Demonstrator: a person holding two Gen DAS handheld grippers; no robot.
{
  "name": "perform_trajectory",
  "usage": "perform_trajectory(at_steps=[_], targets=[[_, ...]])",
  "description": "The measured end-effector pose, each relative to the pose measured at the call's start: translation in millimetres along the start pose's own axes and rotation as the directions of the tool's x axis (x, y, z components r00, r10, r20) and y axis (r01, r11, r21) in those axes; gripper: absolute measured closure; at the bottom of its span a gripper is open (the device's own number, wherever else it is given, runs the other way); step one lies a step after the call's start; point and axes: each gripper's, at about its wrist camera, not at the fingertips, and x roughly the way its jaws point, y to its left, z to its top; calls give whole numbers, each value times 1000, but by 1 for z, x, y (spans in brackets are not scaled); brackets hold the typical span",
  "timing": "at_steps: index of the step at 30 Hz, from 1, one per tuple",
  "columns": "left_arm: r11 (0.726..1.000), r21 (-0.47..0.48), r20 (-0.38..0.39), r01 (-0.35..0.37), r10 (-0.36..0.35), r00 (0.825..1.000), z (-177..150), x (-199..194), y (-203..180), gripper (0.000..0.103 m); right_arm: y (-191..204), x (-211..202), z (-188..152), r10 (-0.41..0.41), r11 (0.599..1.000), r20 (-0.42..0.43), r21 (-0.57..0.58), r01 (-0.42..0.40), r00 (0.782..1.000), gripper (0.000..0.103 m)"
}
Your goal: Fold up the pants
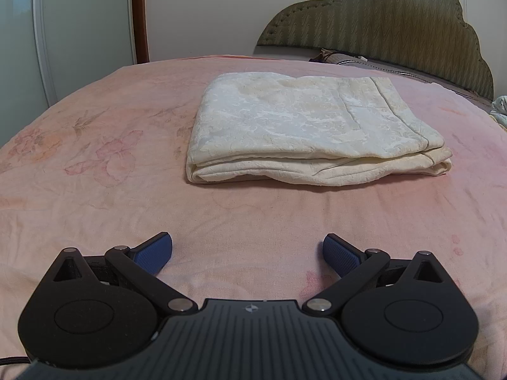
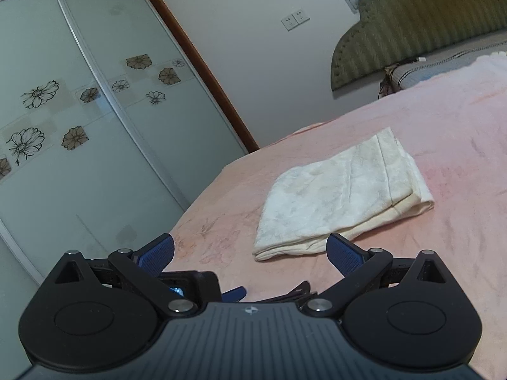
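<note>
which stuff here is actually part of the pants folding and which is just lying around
Part of the job:
cream pants, folded, lying on the pink bedspread
left gripper, open
right gripper, open

Just there:
headboard
pillow
wardrobe doors
wall sockets

Left gripper (image 1: 247, 255): black linkage arms, round silver pivot screws, blue dimpled pads (image 1: 153, 253), two black discs flanking a ribbed grey housing with a small cross logo. Braided black cable (image 1: 14, 361) just left of the left disc. Right gripper (image 2: 250, 255): same build, same blue pads (image 2: 343, 258).
</note>
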Motion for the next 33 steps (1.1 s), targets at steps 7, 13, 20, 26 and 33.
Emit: perform_trajectory(at_steps=[7,13,20,26,33], targets=[[1000,0,0,0,0,1000,0,0,0,0,-39,21,3,-358,911,154,-158,380,921,0],[1000,0,0,0,0,1000,0,0,0,0,-98,81,-18,-488,854,-27,-223,471,872,0],[1000,0,0,0,0,1000,0,0,0,0,-100,98,-38,-517,824,-62,-306,477,854,0],[1000,0,0,0,0,1000,0,0,0,0,-84,98,-50,-509,811,-70,-371,452,858,0],[1000,0,0,1,-1,1000,0,-1,1,0,-88,98,-51,-503,829,-103,-339,445,858,0]])
